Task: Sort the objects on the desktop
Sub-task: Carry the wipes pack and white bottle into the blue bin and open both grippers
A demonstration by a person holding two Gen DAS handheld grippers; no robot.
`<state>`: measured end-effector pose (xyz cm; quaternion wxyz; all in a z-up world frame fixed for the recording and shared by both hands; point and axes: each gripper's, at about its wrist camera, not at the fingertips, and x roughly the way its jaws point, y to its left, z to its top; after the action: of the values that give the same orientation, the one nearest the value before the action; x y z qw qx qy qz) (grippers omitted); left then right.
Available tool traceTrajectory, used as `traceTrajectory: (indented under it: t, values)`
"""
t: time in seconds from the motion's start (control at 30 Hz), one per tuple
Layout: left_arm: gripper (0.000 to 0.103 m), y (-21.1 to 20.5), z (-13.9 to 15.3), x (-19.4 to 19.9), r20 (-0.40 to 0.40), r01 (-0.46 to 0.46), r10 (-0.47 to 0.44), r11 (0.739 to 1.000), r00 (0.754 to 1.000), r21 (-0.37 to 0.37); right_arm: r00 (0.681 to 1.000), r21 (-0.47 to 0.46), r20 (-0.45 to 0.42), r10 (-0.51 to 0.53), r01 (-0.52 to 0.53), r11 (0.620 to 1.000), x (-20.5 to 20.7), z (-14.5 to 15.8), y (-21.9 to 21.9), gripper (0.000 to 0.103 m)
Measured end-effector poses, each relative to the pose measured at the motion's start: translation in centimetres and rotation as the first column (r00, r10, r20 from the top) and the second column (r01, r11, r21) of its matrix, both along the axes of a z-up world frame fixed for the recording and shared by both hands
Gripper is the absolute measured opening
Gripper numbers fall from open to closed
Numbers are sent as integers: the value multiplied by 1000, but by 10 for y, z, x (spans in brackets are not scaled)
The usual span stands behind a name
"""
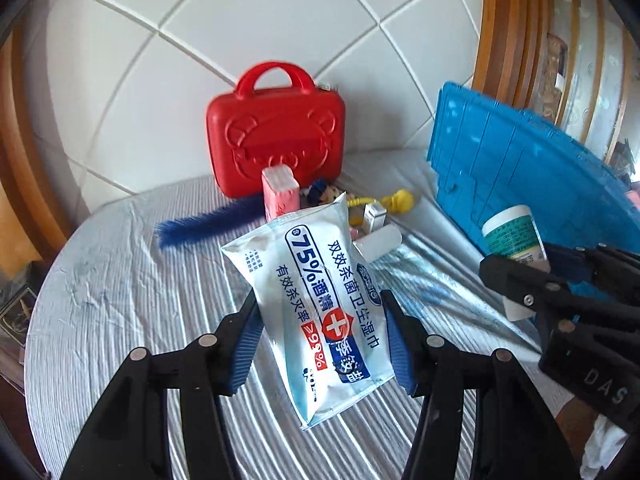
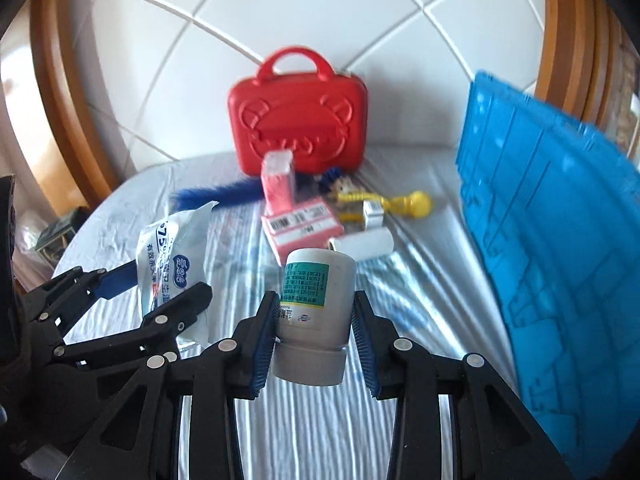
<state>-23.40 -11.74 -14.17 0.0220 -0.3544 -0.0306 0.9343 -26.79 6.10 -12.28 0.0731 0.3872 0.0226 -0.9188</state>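
- We see the blue crate (image 2: 560, 240) cut off by the right edge in the right wrist view, so we cannot tell its full extent.
- We cannot read the label print on the white bottle (image 2: 316, 304); it is too small.
- The wet wipes pack (image 1: 320, 312) hides the pink carton (image 2: 300, 228) in the left wrist view.
- The small figure (image 2: 344, 186) behind the carton is blurred; we cannot identify it.
- The pink box (image 1: 280, 196) covers the lower edge of the red case (image 1: 276, 136).
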Motion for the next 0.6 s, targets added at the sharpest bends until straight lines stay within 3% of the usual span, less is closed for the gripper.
traceTrajectory:
  t: [0.17,0.3,0.43,0.6]
  values:
    - [55,11,27,21,-74,35,-33,999,997,22,997,44,-71,-20,23,999,32,35,-6,36]
    - [55,43,48,31,-123,86,-83,996,989,18,990,48,-128,-67,74,996,54,60,18,36]
    - [55,98,65,25,-156,146,-143,989,977,10,973,34,-190,-129,137,990,73,79,67,36]
    - [55,204,93,7,-236,192,-190,981,953,-16,943,12,-258,-208,219,976,87,94,162,36]
